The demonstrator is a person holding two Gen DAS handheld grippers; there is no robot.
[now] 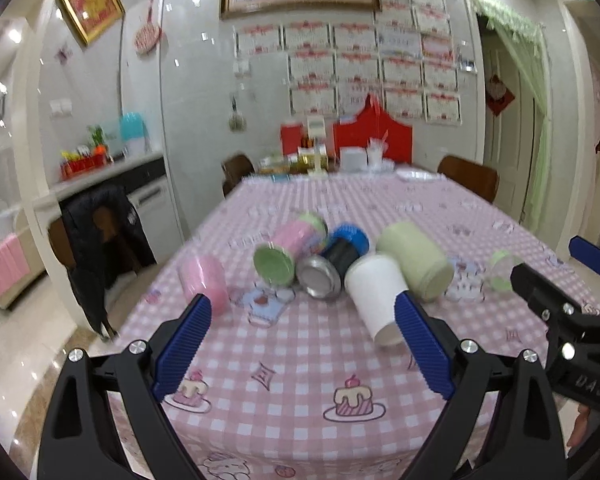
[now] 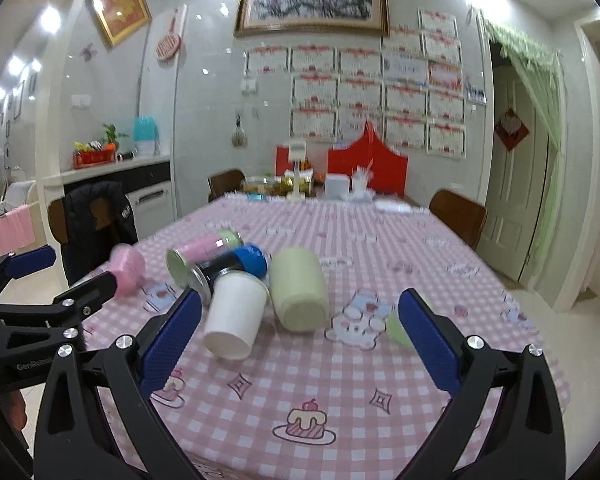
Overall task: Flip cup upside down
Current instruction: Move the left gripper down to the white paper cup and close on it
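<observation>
Left wrist view: my left gripper [image 1: 303, 344] hovers over a pink-and-white checked tablecloth [image 1: 300, 360] printed with cakes, its blue-padded fingers [image 1: 184, 344] spread wide and holding nothing. Just ahead, a cluster of containers lies tipped on its side — a white paper cup [image 1: 375, 300] nearest me, touching a pale green cylindrical cup [image 1: 415, 260] to its right and a steel-bottomed black flask with a blue cap [image 1: 335, 260] behind it. A pink tumbler with a green base [image 1: 288, 248] and a pink plastic cup [image 1: 204, 280] lie further left.

Right wrist view: my right gripper [image 2: 300, 344] is likewise wide open and empty, the white paper cup [image 2: 236, 316] lying just inside its left finger.
</observation>
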